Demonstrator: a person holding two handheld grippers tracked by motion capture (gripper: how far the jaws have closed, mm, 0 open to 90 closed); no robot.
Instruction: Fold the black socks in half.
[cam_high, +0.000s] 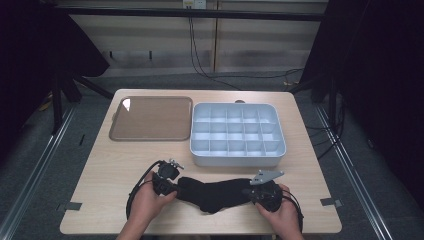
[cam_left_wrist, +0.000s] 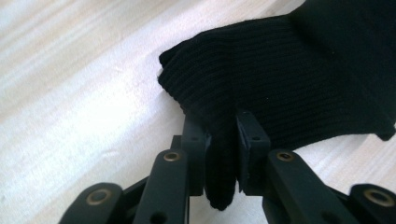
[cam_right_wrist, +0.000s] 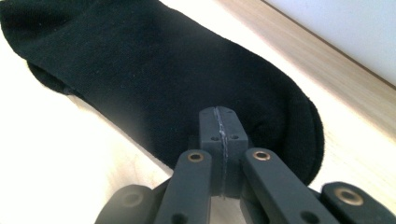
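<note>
Black sock (cam_high: 215, 193) lying across the near edge of the table (cam_high: 110, 170), stretched between two grippers. Left gripper (cam_high: 172, 186), at the sock's 9 o'clock end, clamped on the ribbed cuff; right gripper (cam_high: 248, 192), at 3 o'clock, jaws pressed together at the toe end. Compartment box (cam_high: 237, 156) at 12 o'clock; brown tray (cam_high: 150, 135) at 11 o'clock

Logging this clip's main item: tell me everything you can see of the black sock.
The black sock is a short knitted one, ribbed at the cuff and smoother toward the toe. It lies stretched sideways on the table's near edge, in front of the grey divided box. The left gripper pinches a fold of the ribbed cuff; the right gripper, jaws closed, is at the toe end.
</note>
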